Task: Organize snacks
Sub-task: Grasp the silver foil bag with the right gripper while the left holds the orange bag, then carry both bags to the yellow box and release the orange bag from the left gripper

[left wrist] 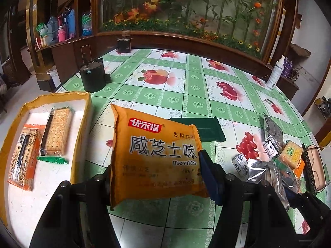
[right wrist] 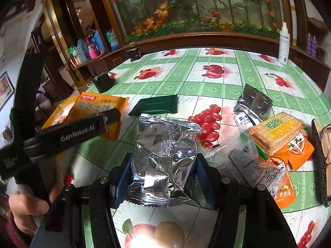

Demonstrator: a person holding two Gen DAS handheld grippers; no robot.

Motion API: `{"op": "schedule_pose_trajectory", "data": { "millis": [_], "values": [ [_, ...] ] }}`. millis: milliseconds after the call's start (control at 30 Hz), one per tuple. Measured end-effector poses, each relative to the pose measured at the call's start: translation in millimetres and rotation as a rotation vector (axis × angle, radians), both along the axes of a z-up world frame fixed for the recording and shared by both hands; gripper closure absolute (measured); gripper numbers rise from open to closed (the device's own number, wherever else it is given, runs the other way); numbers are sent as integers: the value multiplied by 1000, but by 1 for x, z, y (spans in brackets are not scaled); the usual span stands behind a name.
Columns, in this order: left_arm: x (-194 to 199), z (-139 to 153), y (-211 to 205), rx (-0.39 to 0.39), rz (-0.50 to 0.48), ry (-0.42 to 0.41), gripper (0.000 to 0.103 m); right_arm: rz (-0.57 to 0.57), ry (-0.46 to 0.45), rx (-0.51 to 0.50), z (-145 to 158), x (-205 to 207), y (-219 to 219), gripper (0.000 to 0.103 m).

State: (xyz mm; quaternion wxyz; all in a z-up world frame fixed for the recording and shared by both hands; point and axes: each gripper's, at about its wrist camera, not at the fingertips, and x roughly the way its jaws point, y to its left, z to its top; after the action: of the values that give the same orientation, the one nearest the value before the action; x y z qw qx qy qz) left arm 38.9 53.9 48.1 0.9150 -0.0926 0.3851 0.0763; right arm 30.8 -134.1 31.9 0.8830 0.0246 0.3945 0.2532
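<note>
The left gripper (left wrist: 159, 177) has its fingers (left wrist: 209, 177) clamped on the lower edges of an orange biscuit packet (left wrist: 155, 155), which it carries face up and clear of the surface (left wrist: 186, 86), just to the right of a shallow yellow-rimmed box (left wrist: 82, 111). The right gripper (right wrist: 163, 177) has its blue-padded fingers (right wrist: 122, 175) pressed against both sides of a crinkled silver foil packet (right wrist: 163, 157); from where I stand the packet looks lifted a little, though I cannot be sure its bottom edge is off the cloth.

Inside the box lie two cracker packs side by side: a clear-wrapped one with a green end (left wrist: 55, 132) and an orange-wrapped one (left wrist: 24, 159) nearer the left wall.

A flat dark green packet (right wrist: 155, 105) lies on the green-and-white fruit-print cloth between the two grippers, apart from both. To the right sits a loose heap of snacks still on the surface: another silver pouch (right wrist: 254, 103), a cracker pack with a yellow-green label (right wrist: 277, 132), orange packets (right wrist: 293, 153) and clear wrappers overlapping one another. A dark-rimmed case holding spectacles (right wrist: 322, 161) lies at the far right edge.

Further back stand a black pot (left wrist: 93, 76), a smaller dark container (left wrist: 124, 44) and a white spray bottle (right wrist: 283, 43) near the wooden ledge.
</note>
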Motion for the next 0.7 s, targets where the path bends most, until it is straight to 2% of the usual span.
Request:
{"op": "schedule_pose_trajectory", "data": {
  "millis": [467,700],
  "values": [
    [-9,4,-10,-34,-43,-28,38,-40,13,43,3,7,-11,39],
    [-30,10,-15,-54,-53,-37,38,-52,-3,48,6,7,-14,39]
  ]
}}
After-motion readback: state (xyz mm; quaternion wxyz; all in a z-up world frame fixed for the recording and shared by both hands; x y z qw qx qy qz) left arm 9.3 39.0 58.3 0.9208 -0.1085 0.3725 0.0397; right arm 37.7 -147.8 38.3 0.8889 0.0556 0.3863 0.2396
